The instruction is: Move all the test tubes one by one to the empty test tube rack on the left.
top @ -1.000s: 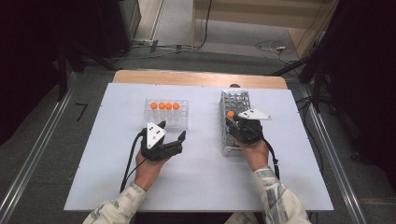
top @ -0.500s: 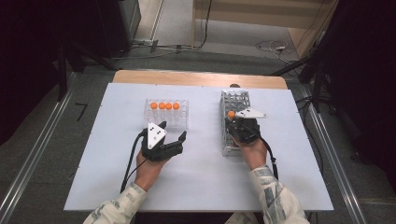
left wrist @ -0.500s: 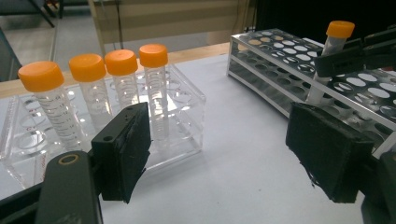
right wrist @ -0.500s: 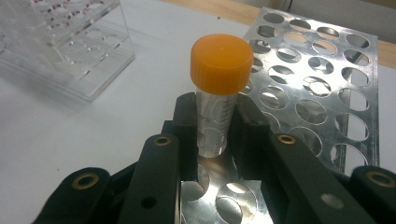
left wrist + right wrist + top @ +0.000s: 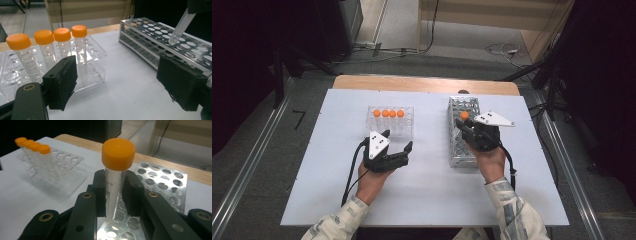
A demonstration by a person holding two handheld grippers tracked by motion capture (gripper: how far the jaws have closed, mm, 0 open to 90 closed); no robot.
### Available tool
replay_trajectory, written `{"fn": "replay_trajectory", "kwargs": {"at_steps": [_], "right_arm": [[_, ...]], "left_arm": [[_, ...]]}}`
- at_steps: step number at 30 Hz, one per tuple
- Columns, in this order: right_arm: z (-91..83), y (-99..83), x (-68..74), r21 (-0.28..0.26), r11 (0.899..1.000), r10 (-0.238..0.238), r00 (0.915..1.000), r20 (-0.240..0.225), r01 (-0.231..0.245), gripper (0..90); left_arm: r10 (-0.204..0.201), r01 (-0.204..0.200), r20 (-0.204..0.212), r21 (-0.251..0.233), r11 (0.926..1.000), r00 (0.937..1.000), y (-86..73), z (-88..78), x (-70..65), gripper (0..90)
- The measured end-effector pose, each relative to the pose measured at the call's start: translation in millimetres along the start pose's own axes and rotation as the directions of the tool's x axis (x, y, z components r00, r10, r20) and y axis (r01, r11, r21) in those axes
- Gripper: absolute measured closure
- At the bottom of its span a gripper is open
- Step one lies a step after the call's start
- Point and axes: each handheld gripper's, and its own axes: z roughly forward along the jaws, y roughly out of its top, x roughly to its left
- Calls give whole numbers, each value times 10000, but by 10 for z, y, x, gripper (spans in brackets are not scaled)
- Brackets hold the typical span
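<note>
Tube point(image 5: 115, 180) higher, between right jaws

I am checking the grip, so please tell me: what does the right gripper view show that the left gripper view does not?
The right gripper view alone shows the right gripper shut on the orange-capped tube, below its cap. The left gripper view alone shows that tube's pointed tip hanging just above the holes of the metal rack, and the left gripper with its jaws open on nothing. Both share the clear rack with four orange-capped tubes and the white table.
</note>
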Motion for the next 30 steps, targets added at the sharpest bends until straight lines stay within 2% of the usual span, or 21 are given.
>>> {"fn": "replay_trajectory", "kwargs": {"at_steps": [6, 8, 12, 16, 18, 20, 21, 23, 28, 30], "right_arm": [[-78, -88, 205, 11, 9994, -345, 9951, -931, 348, 712], [-88, -116, 278, 47, 9985, -539, 9911, -1219, 549, 712], [-51, -166, 403, 248, 9973, -635, 9820, -1779, 689, 712], [68, -277, 543, 523, 9943, -784, 9700, -2302, 928, 712], [131, -328, 638, 681, 9901, -1017, 9618, -2541, 1227, 712], [161, -346, 702, 737, 9878, -1129, 9565, -2690, 1374, 712], [173, -351, 735, 734, 9874, -1154, 9546, -2746, 1405, 712], [189, -361, 787, 774, 9853, -1242, 9495, -2882, 1524, 712], [202, -389, 884, 805, 9791, -1536, 9383, -3099, 1868, 711], [204, -392, 903, 812, 9789, -1539, 9375, -3122, 1877, 711]], "left_arm": [[-143, 149, 214, -269, 9995, 9997, 53, -66, -2, 205], [-209, 223, 361, -383, 9990, 9991, 72, -87, -15, 217], [-169, 206, 773, -480, 9986, 9969, 104, -126, -74, 259], [-71, 148, 1513, -495, 9987, 9885, 133, -147, -174, 354], [76, 10, 2051, -418, 9991, 9787, 144, -149, -233, 394], [196, -124, 2357, -318, 9994, 9716, 147, -141, -281, 436], [285, -231, 2465, -248, 9994, 9687, 145, -134, -307, 455], [450, -431, 2511, -133, 9990, 9669, 138, -117, -342, 493], [460, -498, 2705, 75, 9987, 9616, 122, -83, -355, 600], [468, -526, 2738, 139, 9985, 9607, 114, -70, -357, 628]]}}
